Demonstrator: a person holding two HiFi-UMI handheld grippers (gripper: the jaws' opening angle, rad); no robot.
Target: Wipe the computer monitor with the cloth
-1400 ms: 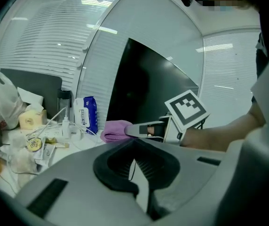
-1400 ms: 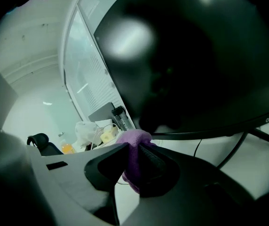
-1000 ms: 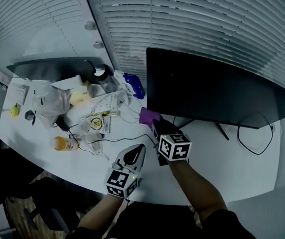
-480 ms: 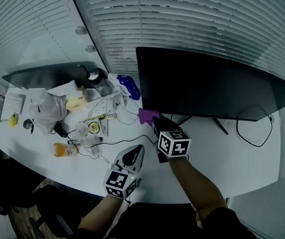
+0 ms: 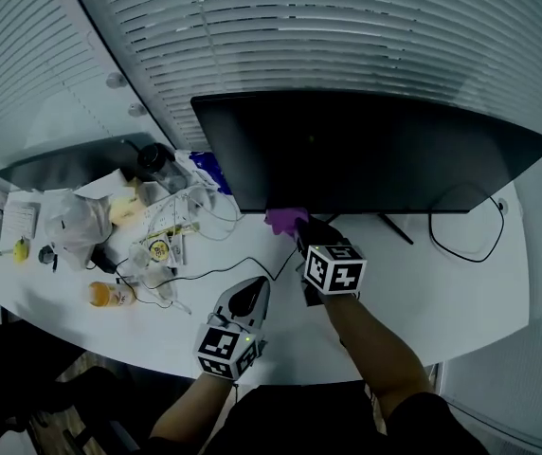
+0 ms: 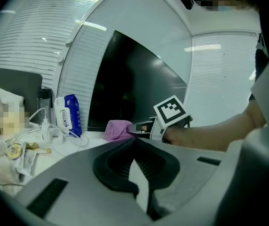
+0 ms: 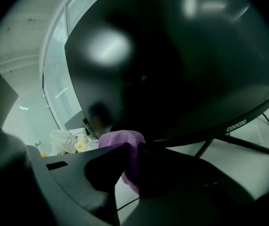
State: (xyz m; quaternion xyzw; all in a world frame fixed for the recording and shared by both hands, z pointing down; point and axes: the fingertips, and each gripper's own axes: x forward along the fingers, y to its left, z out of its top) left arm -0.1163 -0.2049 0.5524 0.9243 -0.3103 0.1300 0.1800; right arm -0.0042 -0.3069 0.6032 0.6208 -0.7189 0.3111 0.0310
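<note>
The black monitor [image 5: 366, 154] stands at the back of the white desk [image 5: 423, 301], its screen dark. My right gripper [image 5: 299, 232] is shut on a purple cloth [image 5: 285, 220], which it holds up at the screen's lower edge, a little in from the left corner. The right gripper view has the cloth [image 7: 125, 140] bunched between the jaws of the right gripper [image 7: 133, 149], close to the monitor [image 7: 172, 69]. My left gripper [image 5: 256, 288] hangs low over the desk's front, shut with nothing in it. Its own view shows the cloth [image 6: 118, 129] and the monitor [image 6: 134, 84] ahead.
Clutter fills the desk's left side: plastic bags [image 5: 67, 218], an orange bottle [image 5: 105, 295], a blue wipes pack [image 5: 209, 169], a dark jar [image 5: 157, 159] and loose cables [image 5: 205, 268]. A cable loop [image 5: 460, 226] lies right of the monitor's stand [image 7: 233, 142]. Blinds hang behind.
The head view has swung, so the monitor sits further left in frame. The cloth in my right gripper now lies under the screen's lower edge rather than at its left corner. The left gripper held still.
</note>
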